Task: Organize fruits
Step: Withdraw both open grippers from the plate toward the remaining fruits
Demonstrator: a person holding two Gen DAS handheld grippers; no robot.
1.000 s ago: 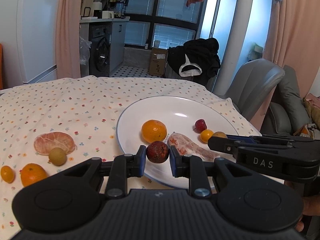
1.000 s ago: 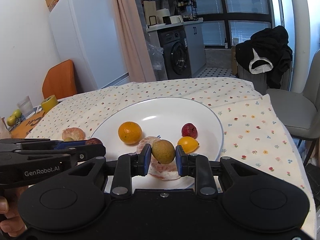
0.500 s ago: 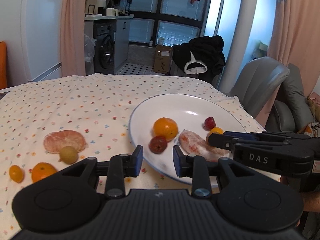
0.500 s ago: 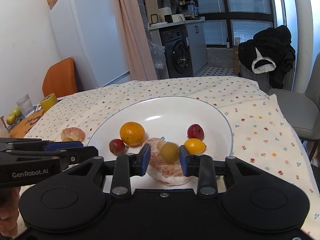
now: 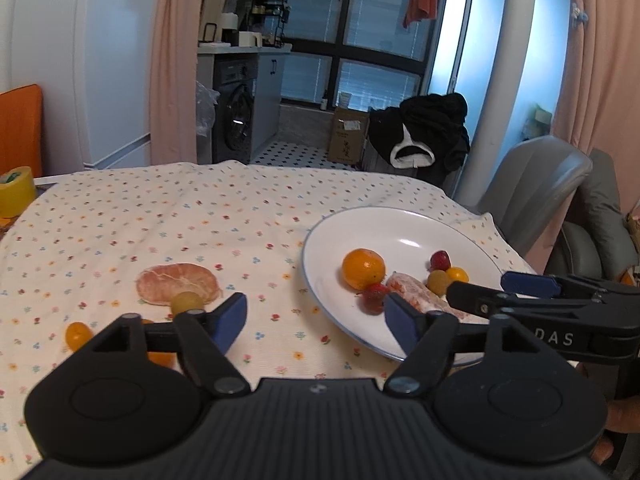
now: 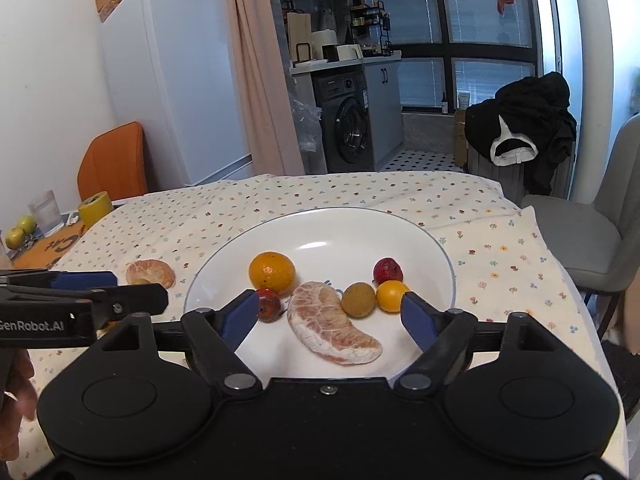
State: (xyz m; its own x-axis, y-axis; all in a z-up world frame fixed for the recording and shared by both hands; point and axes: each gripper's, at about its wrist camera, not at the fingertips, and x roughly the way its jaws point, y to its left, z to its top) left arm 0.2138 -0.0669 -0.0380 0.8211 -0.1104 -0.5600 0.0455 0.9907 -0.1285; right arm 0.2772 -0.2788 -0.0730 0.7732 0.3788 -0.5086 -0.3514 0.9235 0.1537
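A white plate (image 6: 332, 228) (image 5: 400, 226) holds an orange (image 6: 272, 273), a dark red fruit (image 6: 268, 306), a peeled pomelo segment (image 6: 330, 322), a brown-green round fruit (image 6: 359, 299), a small yellow fruit (image 6: 391, 296) and a red fruit (image 6: 387, 269). My right gripper (image 6: 330, 314) stands open over the plate's near side, holding nothing. My left gripper (image 5: 314, 318) is open above the cloth, just left of the plate. On the cloth lie a peeled citrus piece (image 5: 176, 283), a green-brown round fruit (image 5: 187, 302), a small yellow fruit (image 5: 78, 334) and an orange (image 5: 160, 358) partly hidden by the left gripper.
A floral tablecloth (image 5: 180, 216) covers the table. A yellow tape roll (image 6: 94, 207), a glass (image 6: 46, 212) and two green fruits (image 6: 18, 232) sit at the far left edge. A grey chair (image 6: 592, 224) stands to the right. A hand (image 6: 16, 392) holds the left gripper.
Both grippers let go of their fruit: the dark red one and the brown-green one now rest on the plate. Both have opened wide and drawn back; the left has swung toward the cloth.
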